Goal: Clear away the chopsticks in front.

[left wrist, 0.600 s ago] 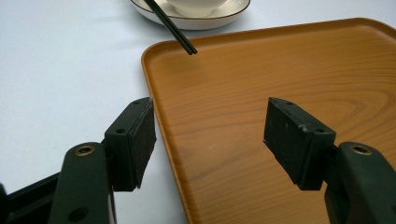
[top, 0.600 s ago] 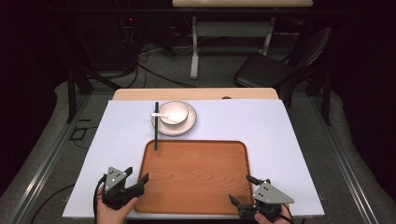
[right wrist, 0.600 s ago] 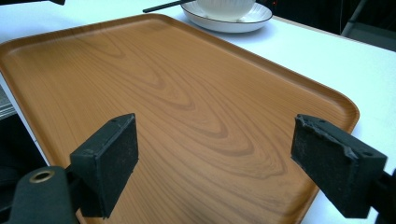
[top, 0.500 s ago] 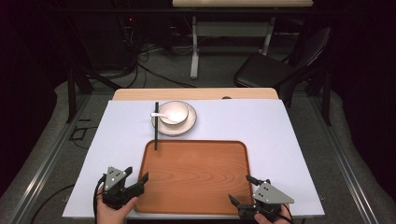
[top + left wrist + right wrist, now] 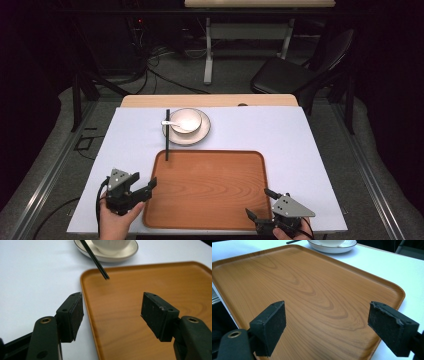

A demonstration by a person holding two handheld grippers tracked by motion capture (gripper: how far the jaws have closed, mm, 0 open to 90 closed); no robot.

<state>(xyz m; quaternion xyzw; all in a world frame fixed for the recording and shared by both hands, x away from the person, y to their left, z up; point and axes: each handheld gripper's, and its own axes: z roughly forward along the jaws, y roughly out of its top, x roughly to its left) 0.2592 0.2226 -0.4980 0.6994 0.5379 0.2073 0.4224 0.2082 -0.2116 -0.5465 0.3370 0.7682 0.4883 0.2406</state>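
Your left gripper [image 5: 131, 188] and right gripper [image 5: 266, 216] flank the tray's [image 5: 210, 200] near corners, jaws wide apart and empty, likely poised to lift it; beyond, chopsticks [image 5: 167, 134] rest on its far rim; bowl [image 5: 186, 120] and plate [image 5: 200, 134] behind; spoon [image 5: 168, 123] barely legible.

Bowl [image 5: 187, 119] on plate [image 5: 201, 134], seemingly with a spoon [image 5: 167, 122]; black chopsticks [image 5: 167, 137] alongside.

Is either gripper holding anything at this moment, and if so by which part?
Nothing is held. The left gripper and the right gripper both stand open with empty jaws at the near corners of the wooden tray.
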